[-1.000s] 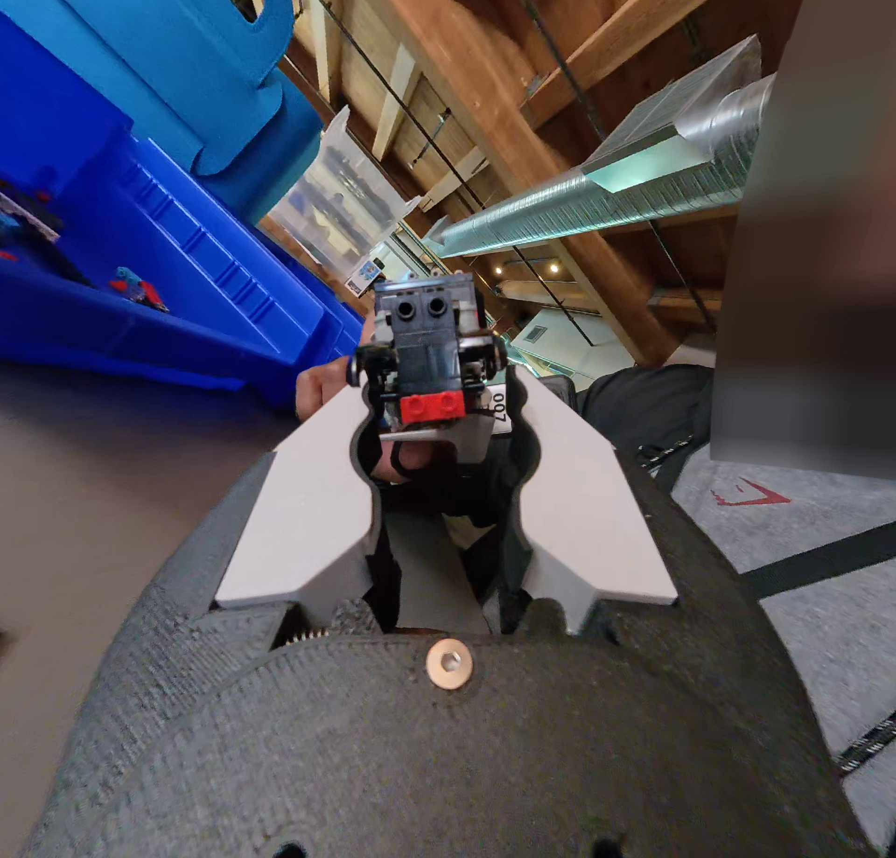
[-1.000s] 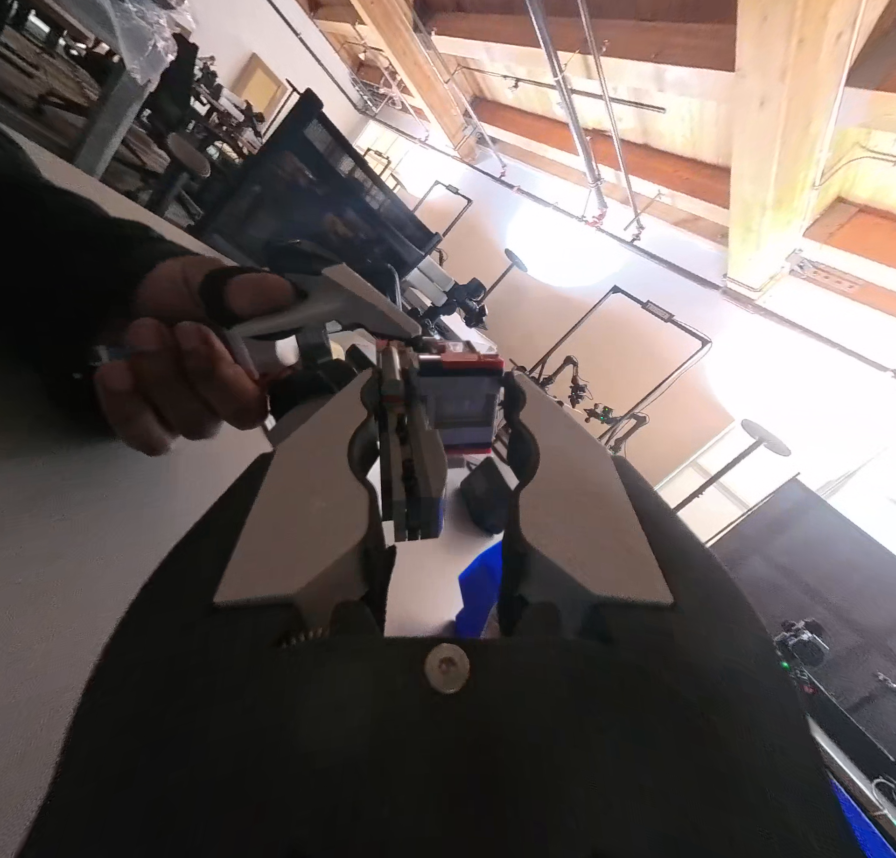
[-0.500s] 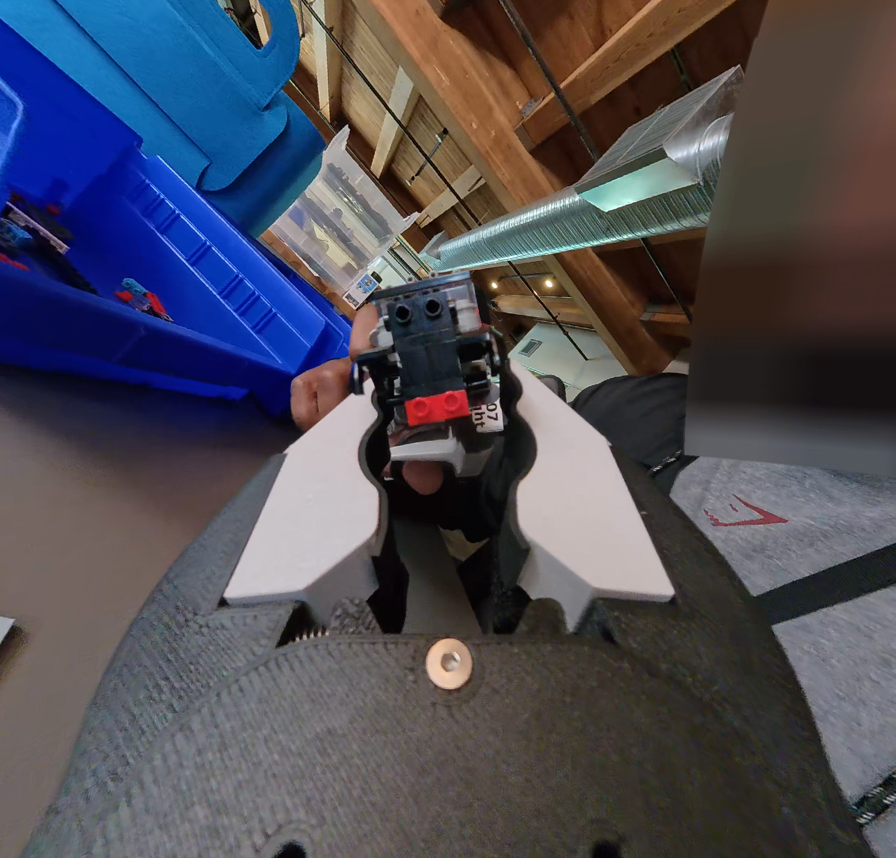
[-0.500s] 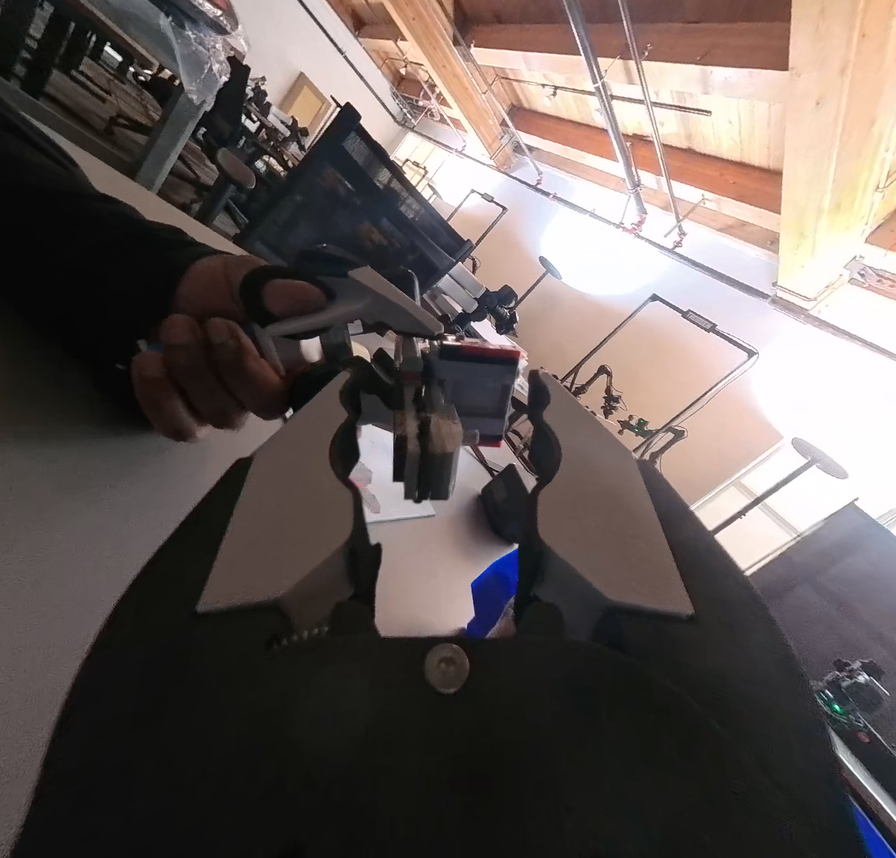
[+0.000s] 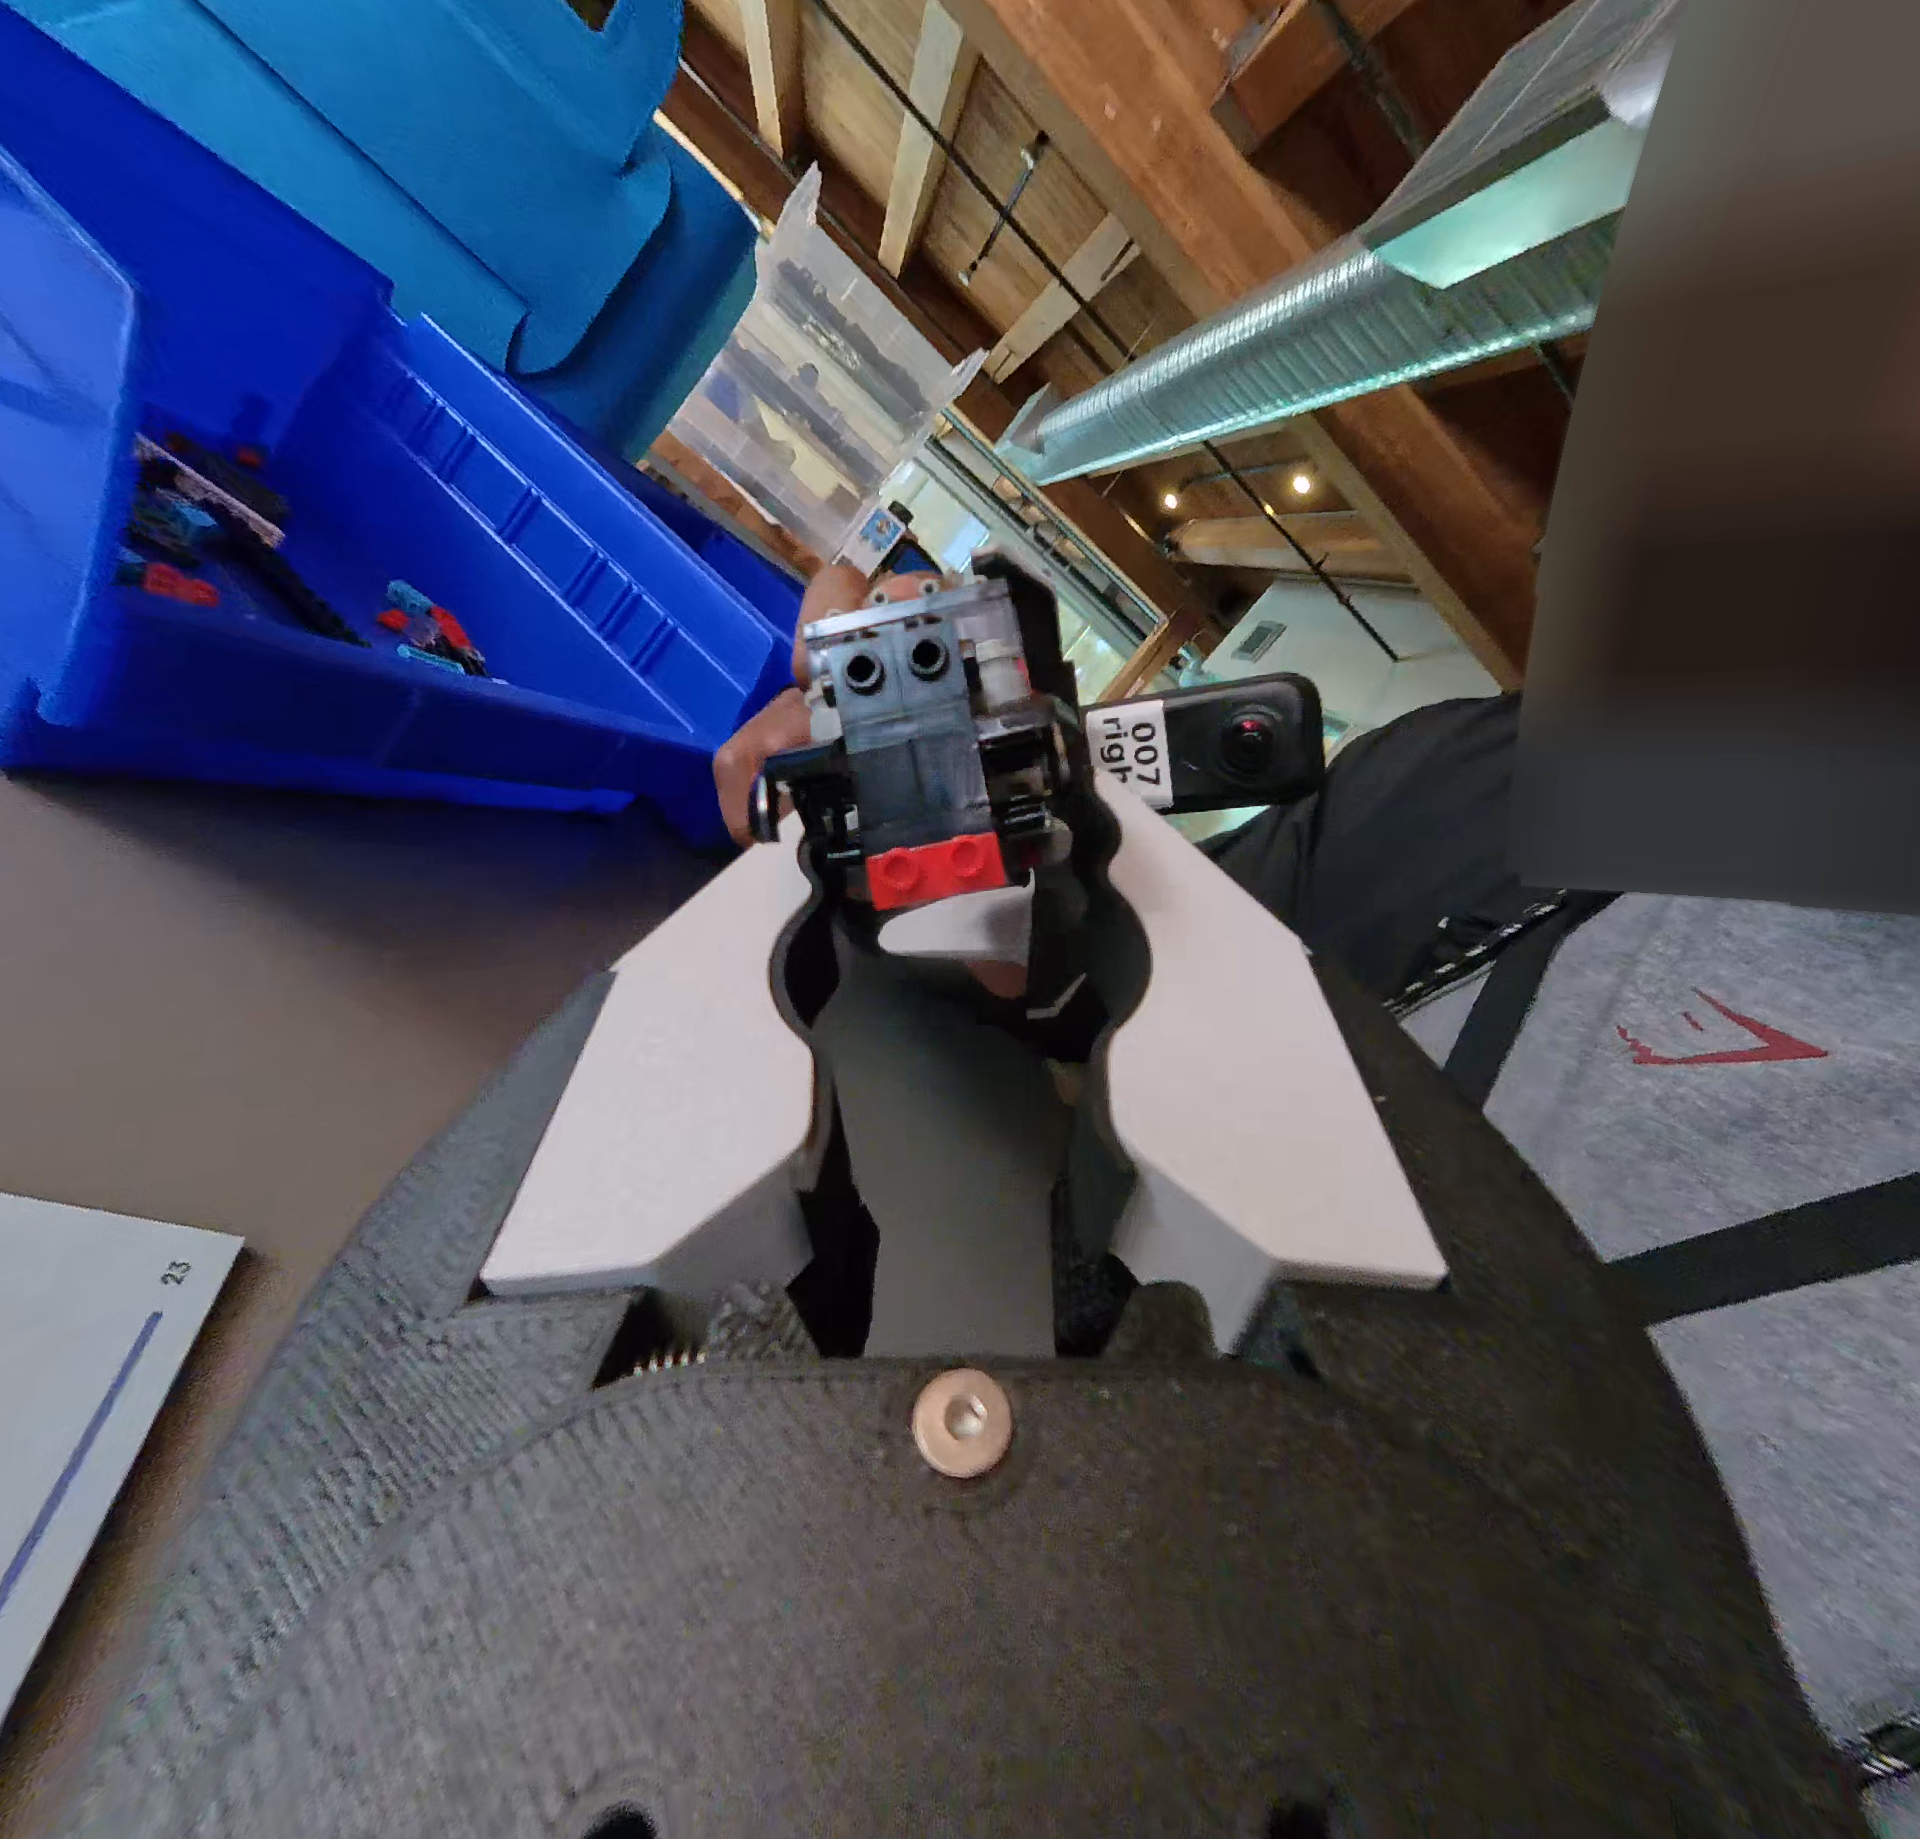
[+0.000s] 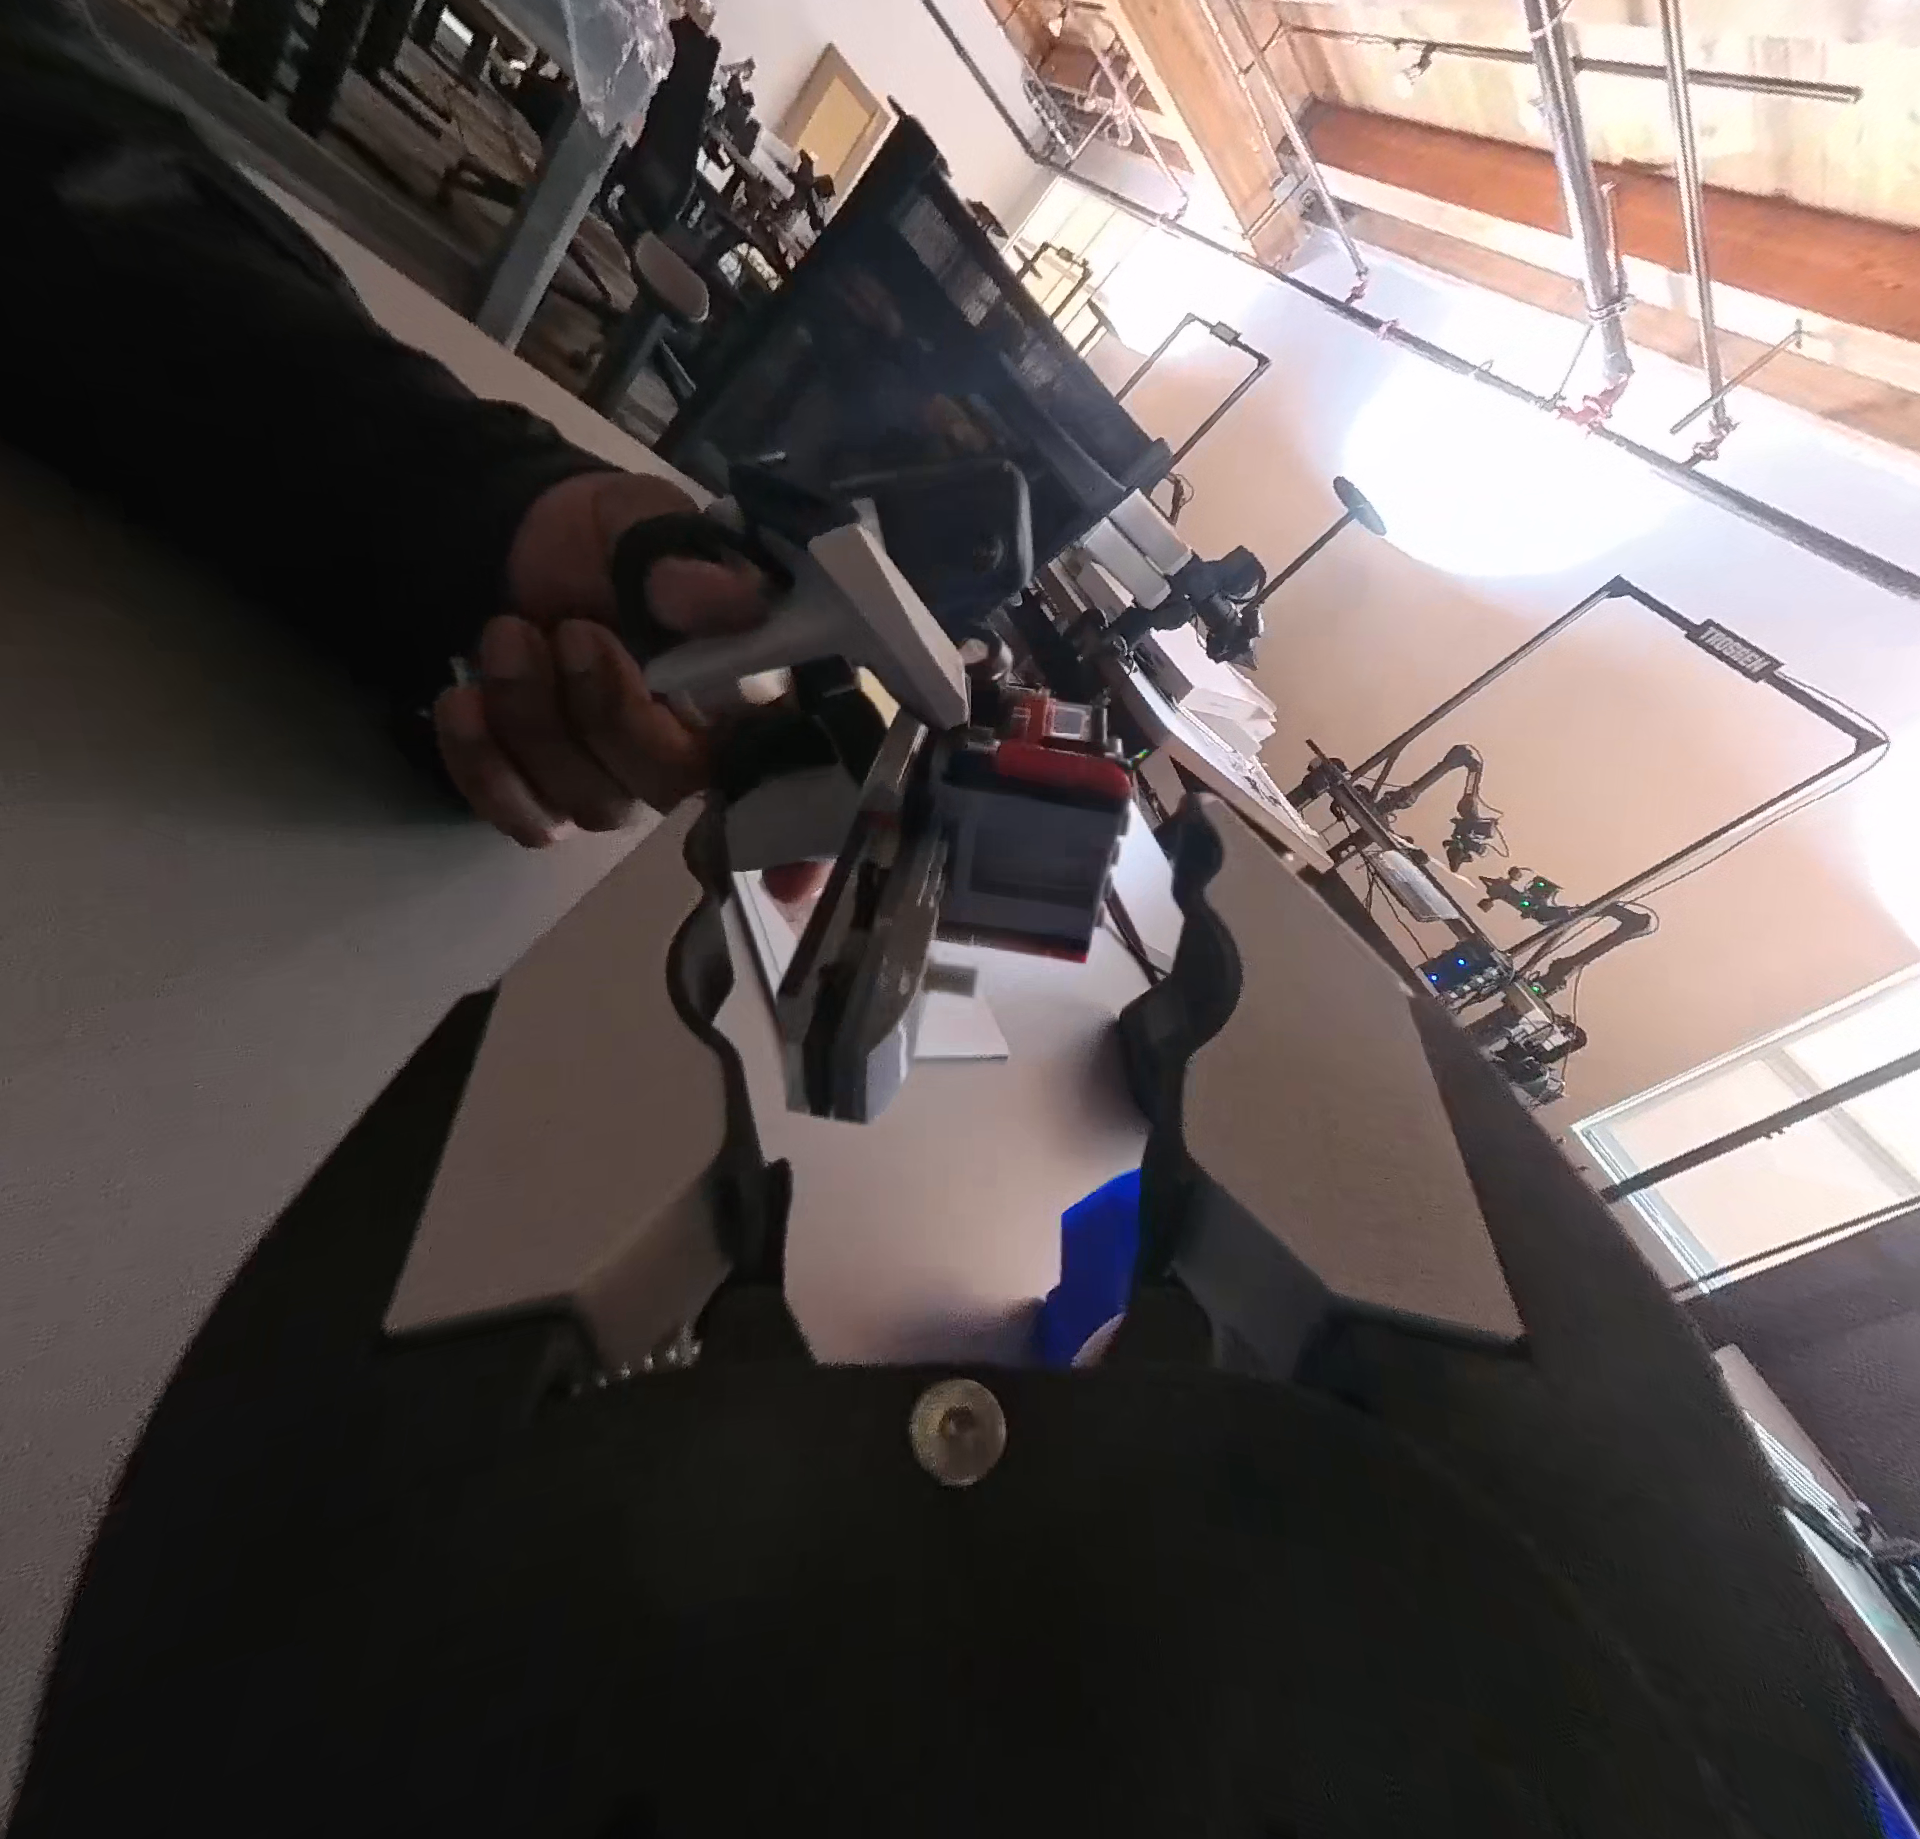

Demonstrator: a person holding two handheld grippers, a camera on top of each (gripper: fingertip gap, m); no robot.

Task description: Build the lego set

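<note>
My left gripper is shut on a partly built lego model, dark grey with a red brick at its lower end, and holds it in the air above the table. In the right wrist view the same model hangs between my right gripper's fingers, which are spread wide with gaps on both sides. They do not touch it. The left gripper's fingers clamp the model from the upper left, with a hand behind them. The right gripper's camera shows just behind the model in the left wrist view.
A blue bin with several loose lego pieces stands at the left on the brown table. A booklet page lies at the lower left. A person's dark sleeve reaches in at the left. The tips of both grippers are at nearly the same place.
My right gripper's jaws have opened wide and let go of the model. My left gripper has stayed shut on it and now holds it alone.
</note>
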